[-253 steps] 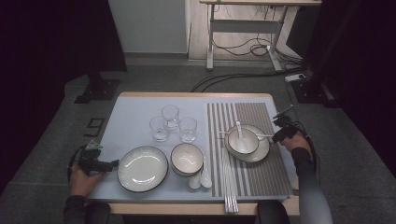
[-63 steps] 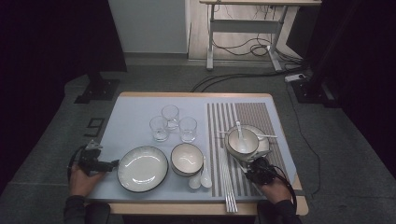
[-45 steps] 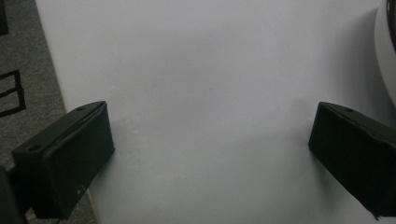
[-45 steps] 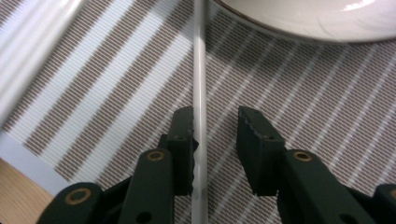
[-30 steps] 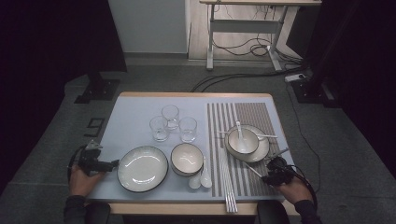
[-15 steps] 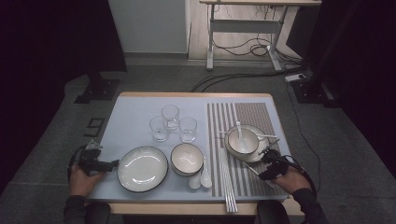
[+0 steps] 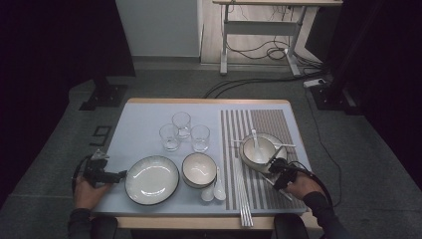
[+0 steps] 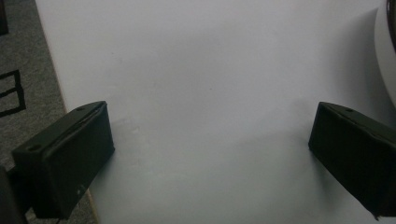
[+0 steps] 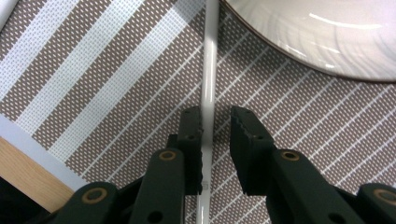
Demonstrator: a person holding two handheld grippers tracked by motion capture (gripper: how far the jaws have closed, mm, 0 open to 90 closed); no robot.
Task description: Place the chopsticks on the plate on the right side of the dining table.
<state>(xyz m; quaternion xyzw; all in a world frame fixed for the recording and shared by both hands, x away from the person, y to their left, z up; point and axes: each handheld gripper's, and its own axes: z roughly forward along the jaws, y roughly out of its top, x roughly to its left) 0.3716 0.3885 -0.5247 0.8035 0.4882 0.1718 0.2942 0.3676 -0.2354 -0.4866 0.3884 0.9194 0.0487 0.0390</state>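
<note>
The right gripper (image 7: 276, 167) sits over the striped mat (image 7: 259, 191) at about four o'clock on the table (image 7: 144, 117), its tips just short of the plate (image 7: 274, 167) that carries a bowl (image 7: 258, 148) and spoon (image 7: 255, 138). In the right gripper view a white chopstick (image 9: 208, 79) runs up between the jaws toward twelve o'clock, with the plate rim (image 9: 322, 42) at one o'clock. The jaws have just been closing and now stand narrow; the chopstick lies against the left pad (image 9: 192, 126), while a slim gap shows on the other side, so the grip does not look complete, though the angle makes that hard to judge. The chopstick lies flat on the mat, its far end passing just beside the plate rim. The left gripper (image 7: 112, 175) rests at eight o'clock near the table's edge, its tips close to a large empty plate (image 7: 152, 179). In the left gripper view its fingers (image 8: 65, 154) stand wide apart over bare table with nothing between them. At the centre sit three glasses (image 7: 182, 130), and at six o'clock a second bowl (image 7: 199, 169) with two white spoons (image 7: 214, 188) just beside it. More chopsticks (image 7: 242, 199) lie along the mat toward the near edge.
</note>
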